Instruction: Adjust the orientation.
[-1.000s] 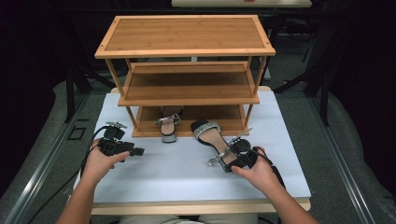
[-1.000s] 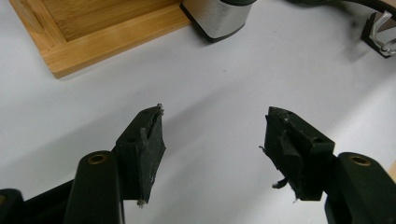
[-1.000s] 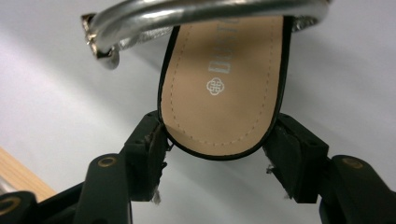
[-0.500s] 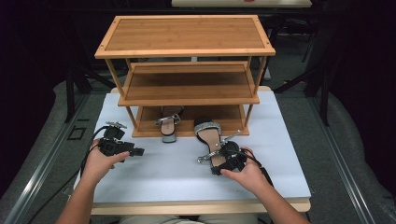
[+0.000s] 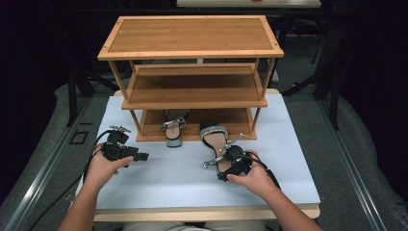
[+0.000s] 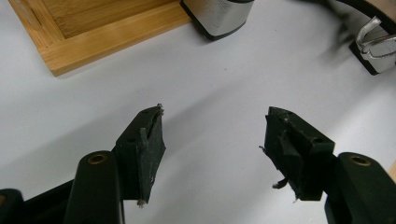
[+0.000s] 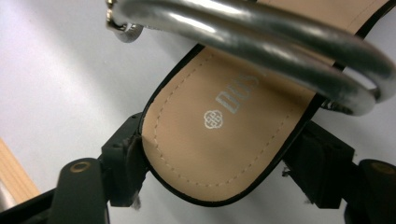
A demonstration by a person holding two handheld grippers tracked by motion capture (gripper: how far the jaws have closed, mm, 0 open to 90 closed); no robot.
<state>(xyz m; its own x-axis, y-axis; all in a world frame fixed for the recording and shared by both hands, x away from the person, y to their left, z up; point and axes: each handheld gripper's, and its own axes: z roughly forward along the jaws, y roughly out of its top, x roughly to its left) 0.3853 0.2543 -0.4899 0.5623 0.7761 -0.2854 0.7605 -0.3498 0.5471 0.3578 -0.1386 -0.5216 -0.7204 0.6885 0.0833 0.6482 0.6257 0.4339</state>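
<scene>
R gripper point(image 7: 219, 186) jaws just opened wide, straddling sandal point(image 5: 217, 142) heel on table point(image 5: 168, 178) before rack point(image 5: 192, 96), not clamped. L gripper point(image 6: 212, 154) spread, empty. Risk: off-centre closing, heel slips.

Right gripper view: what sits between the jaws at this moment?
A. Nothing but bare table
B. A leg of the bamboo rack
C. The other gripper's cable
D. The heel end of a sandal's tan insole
D: in the right gripper view the tan insole's rounded heel end of the sandal lies between the two black jaws of the right gripper, with silver straps arching above it.
</scene>
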